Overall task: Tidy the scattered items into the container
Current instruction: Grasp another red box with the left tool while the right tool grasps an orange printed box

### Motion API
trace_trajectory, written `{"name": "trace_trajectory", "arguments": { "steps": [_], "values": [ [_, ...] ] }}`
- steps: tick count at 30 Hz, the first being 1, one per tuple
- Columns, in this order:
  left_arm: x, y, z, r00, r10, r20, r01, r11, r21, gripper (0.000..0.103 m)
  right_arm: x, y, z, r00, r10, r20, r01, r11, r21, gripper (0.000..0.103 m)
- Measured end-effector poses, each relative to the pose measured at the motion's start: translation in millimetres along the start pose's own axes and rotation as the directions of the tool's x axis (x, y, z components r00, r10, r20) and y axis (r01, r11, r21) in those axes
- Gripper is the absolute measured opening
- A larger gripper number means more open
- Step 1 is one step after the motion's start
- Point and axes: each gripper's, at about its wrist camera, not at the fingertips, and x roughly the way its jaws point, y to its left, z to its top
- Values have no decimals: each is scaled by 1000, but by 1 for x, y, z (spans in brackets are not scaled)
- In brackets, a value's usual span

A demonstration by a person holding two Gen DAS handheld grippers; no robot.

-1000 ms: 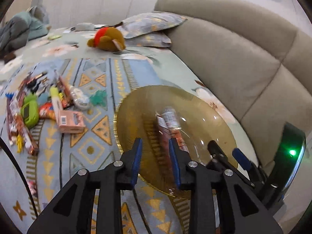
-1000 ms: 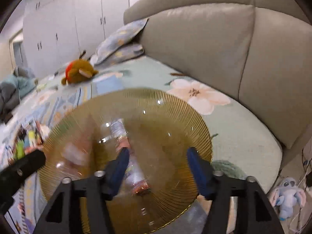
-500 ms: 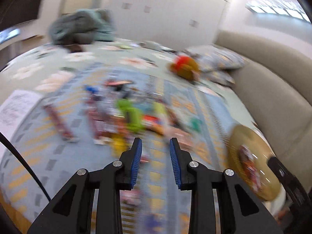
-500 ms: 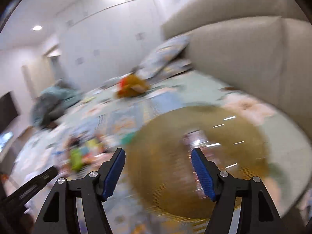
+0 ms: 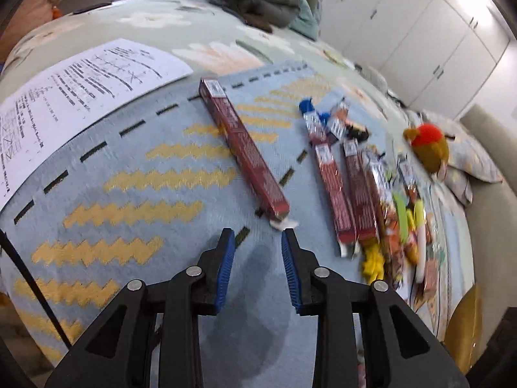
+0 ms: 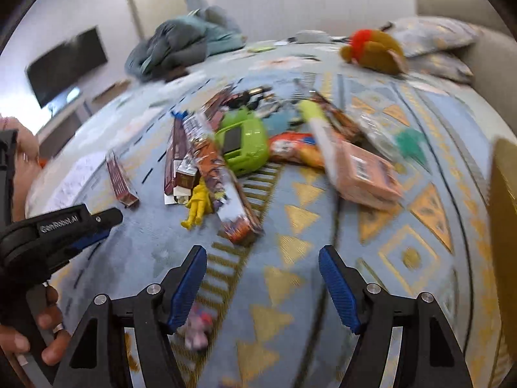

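My left gripper (image 5: 257, 236) is open and empty, just short of the near end of a long dark-red box (image 5: 243, 148) that lies alone on the blue patterned blanket. It also shows at the left in the right wrist view (image 6: 106, 223). My right gripper (image 6: 262, 255) is open wide and empty above the blanket, in front of the pile: a snack bar in an orange-brown wrapper (image 6: 226, 190), a yellow toy figure (image 6: 197, 205), a green toy car (image 6: 245, 144), a pink box (image 6: 366, 174). The amber glass bowl (image 6: 504, 226) is at the far right edge.
A printed paper sheet (image 5: 74, 93) lies at the blanket's left. A small pink item (image 6: 197, 326) lies under my right gripper. A brown plush toy with a red cap (image 6: 374, 51), pillows (image 6: 433, 35) and a heap of grey bedding (image 6: 184, 45) lie further back.
Both grippers have swung left, away from the amber bowl and toward the scattered pile. The left gripper now faces the lone dark-red box. The bowl has slid to the right edge of both views.
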Motion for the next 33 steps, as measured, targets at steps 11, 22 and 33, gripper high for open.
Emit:
{"name": "trace_trajectory", "arguments": {
  "steps": [11,22,33],
  "values": [
    [29,-21,13,998,-62,-28,62,998,25,30,27,3,14,998,-64,-12,64,998,-28,72],
    [49,-14,36,999,-50,10,50,999,15,30,36,0,22,998,-63,-11,63,998,-15,75],
    [35,0,32,995,-93,-37,98,985,140,16,17,-22,17,998,-49,35,45,995,85,23]
  ]
}}
